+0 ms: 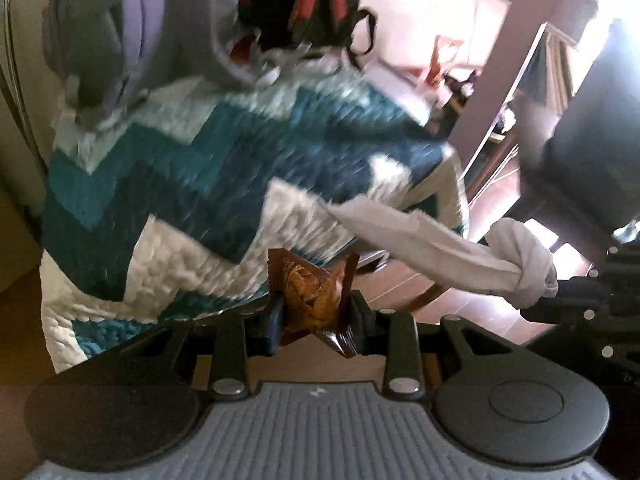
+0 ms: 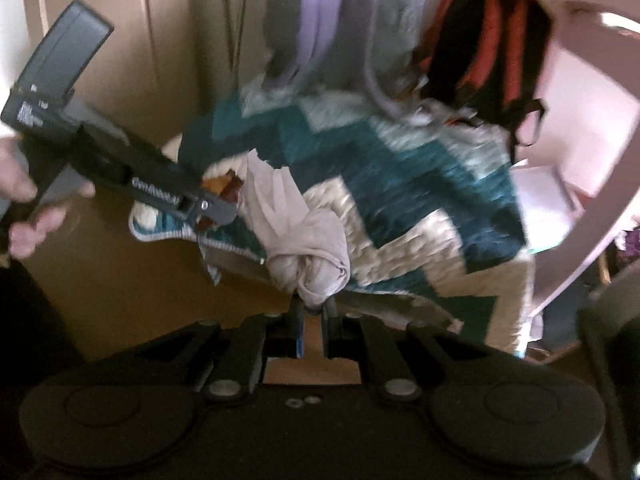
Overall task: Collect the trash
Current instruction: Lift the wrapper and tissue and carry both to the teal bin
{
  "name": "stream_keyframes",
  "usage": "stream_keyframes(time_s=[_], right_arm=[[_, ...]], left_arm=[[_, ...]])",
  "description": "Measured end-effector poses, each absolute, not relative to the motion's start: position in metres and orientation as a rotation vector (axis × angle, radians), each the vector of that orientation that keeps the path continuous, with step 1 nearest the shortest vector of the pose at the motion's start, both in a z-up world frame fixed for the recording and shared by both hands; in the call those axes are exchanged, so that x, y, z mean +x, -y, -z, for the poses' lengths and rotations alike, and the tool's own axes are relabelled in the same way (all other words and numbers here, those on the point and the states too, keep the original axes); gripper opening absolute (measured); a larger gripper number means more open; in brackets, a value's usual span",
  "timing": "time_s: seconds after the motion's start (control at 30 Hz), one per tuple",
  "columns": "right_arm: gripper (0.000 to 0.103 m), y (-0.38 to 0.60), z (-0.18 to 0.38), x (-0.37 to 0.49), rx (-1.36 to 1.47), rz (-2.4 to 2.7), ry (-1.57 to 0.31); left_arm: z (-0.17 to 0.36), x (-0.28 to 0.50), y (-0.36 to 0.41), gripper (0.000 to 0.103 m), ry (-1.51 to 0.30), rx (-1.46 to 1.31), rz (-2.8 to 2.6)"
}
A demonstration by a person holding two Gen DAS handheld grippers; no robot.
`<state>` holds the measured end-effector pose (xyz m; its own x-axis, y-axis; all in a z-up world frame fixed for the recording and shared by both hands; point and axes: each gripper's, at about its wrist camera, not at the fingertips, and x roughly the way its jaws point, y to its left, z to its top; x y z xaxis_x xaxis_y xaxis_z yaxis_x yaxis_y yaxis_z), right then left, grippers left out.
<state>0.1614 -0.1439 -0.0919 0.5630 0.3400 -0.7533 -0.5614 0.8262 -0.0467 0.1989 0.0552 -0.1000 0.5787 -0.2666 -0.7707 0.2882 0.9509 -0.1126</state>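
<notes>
Over zigzag quilt (image 1: 192, 184), left gripper (image 1: 316, 316) clamping brown wrapper (image 1: 316, 296), right gripper (image 2: 314, 312) pinching knotted white cloth (image 2: 316, 264).

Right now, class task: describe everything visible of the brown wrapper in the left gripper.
The brown wrapper is a crumpled, glossy foil-like packet, dark brown with orange-gold print and a serrated edge. It stands upright, pinched between the left gripper's fingers, its corners flaring above and below them. It hangs in front of a teal-and-white quilt, apparently touching only the fingers.
</notes>
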Motion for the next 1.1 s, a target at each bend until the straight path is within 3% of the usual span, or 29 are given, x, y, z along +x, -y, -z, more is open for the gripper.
stream_keyframes(time_s=[0.73, 1.1], right_arm=[[0.007, 0.365, -0.086, 0.067, -0.141, -0.220, -0.494], [0.007, 0.453, -0.144, 0.063, -0.151, -0.038, -0.430]], left_arm=[[-0.116, 0.123, 0.183, 0.032, -0.533, 0.241, 0.491], [-0.179, 0.120, 0.299, 0.032, -0.393, 0.309, 0.626]])
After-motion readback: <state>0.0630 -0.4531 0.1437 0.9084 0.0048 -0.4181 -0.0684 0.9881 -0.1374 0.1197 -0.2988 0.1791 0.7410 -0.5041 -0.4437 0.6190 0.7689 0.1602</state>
